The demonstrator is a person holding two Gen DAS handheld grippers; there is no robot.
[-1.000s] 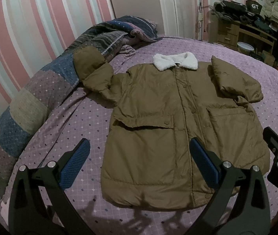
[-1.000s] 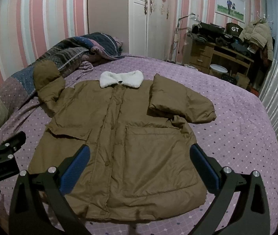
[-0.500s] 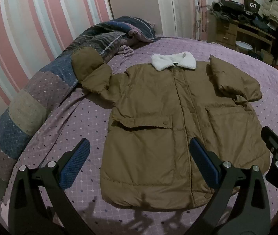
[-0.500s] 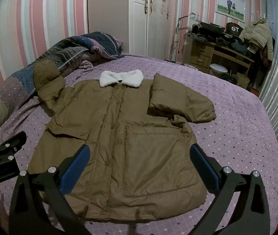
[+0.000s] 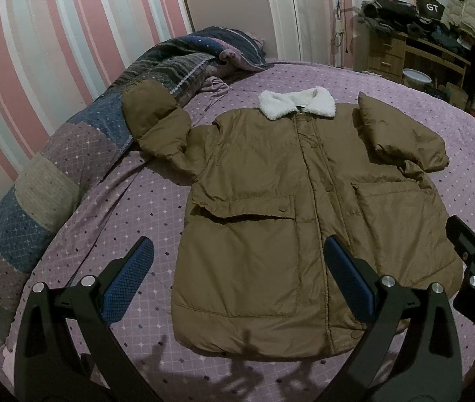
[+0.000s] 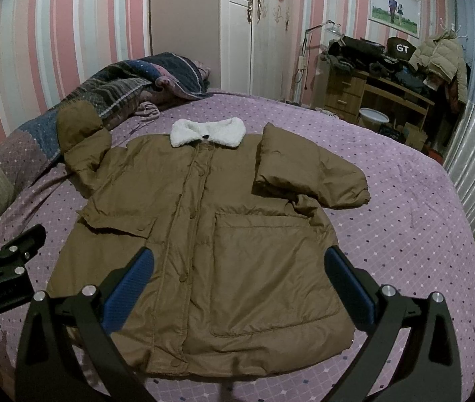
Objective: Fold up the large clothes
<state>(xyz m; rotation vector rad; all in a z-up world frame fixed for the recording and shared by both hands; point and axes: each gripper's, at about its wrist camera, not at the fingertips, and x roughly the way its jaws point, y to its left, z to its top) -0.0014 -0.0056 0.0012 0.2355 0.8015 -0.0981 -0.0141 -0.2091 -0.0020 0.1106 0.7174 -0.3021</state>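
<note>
Hovering above near hem of coat, left gripper jaws spread wide, blue textured pads clamped on nothing, one pad over bedsheet, other over coat front. Same for right gripper: jaws wide apart, blue pads holding nothing, both over lower coat panel. Each gripper's black frame visible at edge of other's view, side by side, apart.

Just beyond fingers: large brown padded coat with white fleece collar, lying flat, front up, buttoned, collar at far end, hem nearest cameras. Two big patch pockets on front; pocket in left wrist view with flap slightly lifted, other pocket flat. Sleeve on coat's right-view side folded in, lying across shoulder area, cuff pointing outward. Other sleeve bent upward, cuff end resting on rolled quilt.

Under coat: purple bedsheet with small diamond dots, covering whole bed. Along bed's left edge: rolled patchwork quilt in blue, mauve and beige, touching wall side. Behind: pink and white striped wallpaper, white wardrobe doors. Far right: wooden desk piled with dark clothes, pale puffer jacket hanging above it, white bowl-like tub in front of desk.
</note>
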